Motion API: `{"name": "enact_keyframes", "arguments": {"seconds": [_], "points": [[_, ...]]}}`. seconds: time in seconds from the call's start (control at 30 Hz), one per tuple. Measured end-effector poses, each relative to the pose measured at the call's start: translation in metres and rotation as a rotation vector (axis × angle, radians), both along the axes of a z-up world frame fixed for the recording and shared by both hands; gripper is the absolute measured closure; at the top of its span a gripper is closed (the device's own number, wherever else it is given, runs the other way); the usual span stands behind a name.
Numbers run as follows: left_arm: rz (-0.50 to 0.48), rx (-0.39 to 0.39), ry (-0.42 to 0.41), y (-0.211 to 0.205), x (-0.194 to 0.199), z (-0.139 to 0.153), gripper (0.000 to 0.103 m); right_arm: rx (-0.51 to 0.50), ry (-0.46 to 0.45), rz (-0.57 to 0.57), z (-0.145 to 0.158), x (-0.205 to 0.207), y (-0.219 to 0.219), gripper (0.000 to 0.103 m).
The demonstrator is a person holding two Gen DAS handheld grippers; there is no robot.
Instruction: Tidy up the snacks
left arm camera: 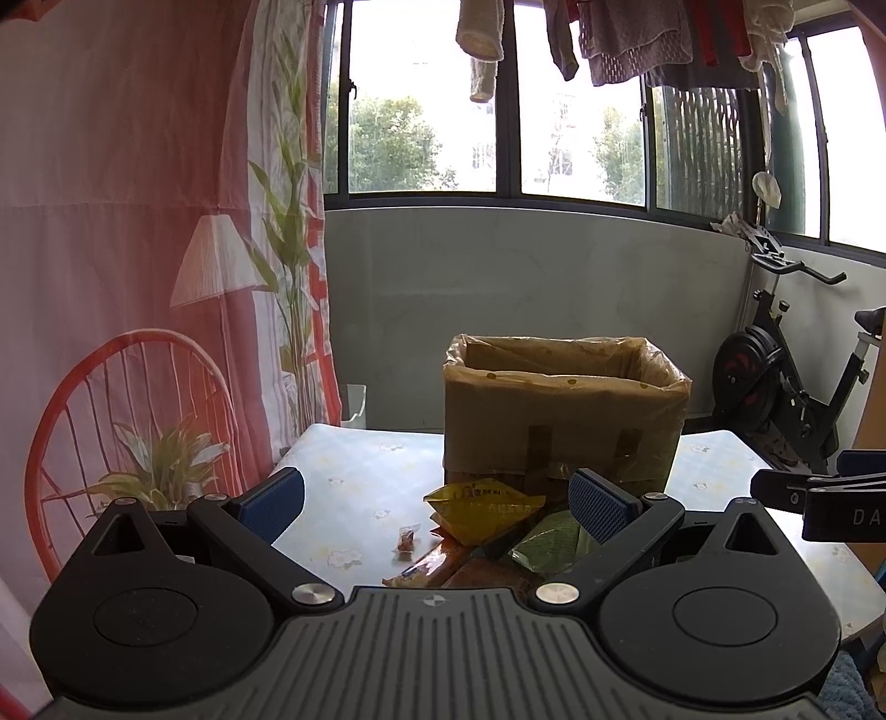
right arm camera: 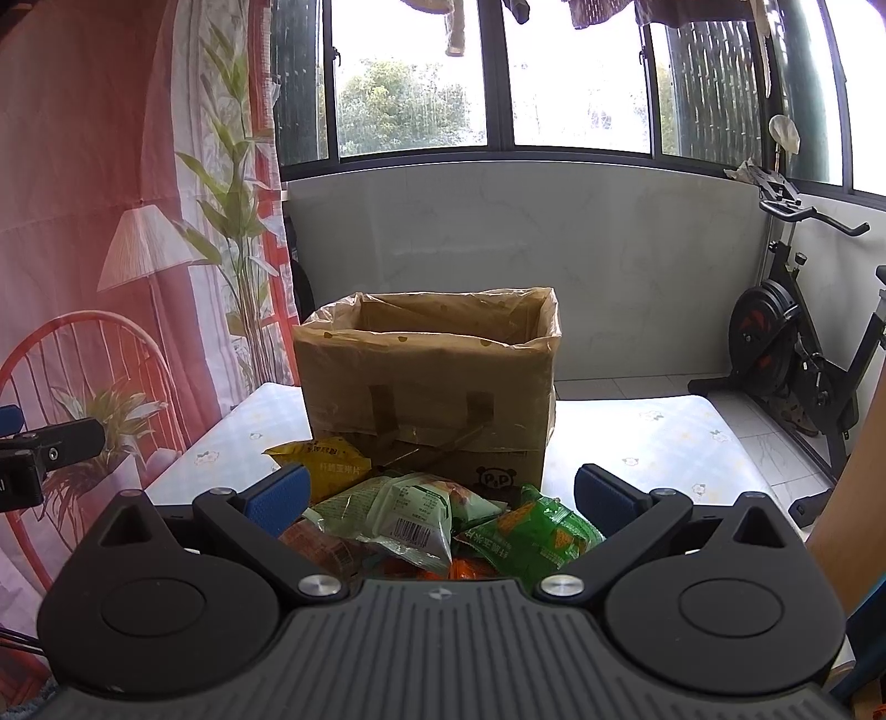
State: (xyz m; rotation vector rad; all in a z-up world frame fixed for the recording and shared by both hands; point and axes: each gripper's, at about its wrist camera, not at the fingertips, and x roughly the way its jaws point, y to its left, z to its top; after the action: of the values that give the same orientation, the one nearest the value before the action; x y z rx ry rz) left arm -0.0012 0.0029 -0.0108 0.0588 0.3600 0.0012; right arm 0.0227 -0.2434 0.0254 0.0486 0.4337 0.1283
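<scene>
A cardboard box (left arm camera: pixel 565 410) (right arm camera: pixel 432 399) lined with clear plastic stands open-topped on the table (left arm camera: pixel 360 459) (right arm camera: pixel 653 432). In front of it lies a heap of snack packets: a yellow one (left arm camera: pixel 487 507) (right arm camera: pixel 326 462), green ones (left arm camera: pixel 548 545) (right arm camera: pixel 531 534), a pale green one with a barcode (right arm camera: pixel 404 512) and orange ones (left arm camera: pixel 437 565). A tiny wrapped candy (left arm camera: pixel 407 538) lies alone to the left. My left gripper (left arm camera: pixel 437 501) is open above the heap's near edge, empty. My right gripper (right arm camera: pixel 443 495) is open over the heap, empty.
A curtain (left arm camera: pixel 138 249) printed with a lamp, chair and plants hangs at the left. Behind the table are a low wall and windows with laundry (left arm camera: pixel 637 39) above. An exercise bike (left arm camera: pixel 786 382) (right arm camera: pixel 797 354) stands at the right. The right gripper's side (left arm camera: pixel 819 498) shows at the left wrist view's right edge.
</scene>
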Motion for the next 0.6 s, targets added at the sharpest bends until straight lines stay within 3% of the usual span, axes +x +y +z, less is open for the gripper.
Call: {"name": "enact_keyframes", "arguments": {"seconds": [0.6], "points": [[0.0, -0.001, 0.002, -0.0001, 0.001, -0.0005, 0.001, 0.0, 0.008, 0.0, -0.0019, 0.001, -0.0001, 0.0]]}}
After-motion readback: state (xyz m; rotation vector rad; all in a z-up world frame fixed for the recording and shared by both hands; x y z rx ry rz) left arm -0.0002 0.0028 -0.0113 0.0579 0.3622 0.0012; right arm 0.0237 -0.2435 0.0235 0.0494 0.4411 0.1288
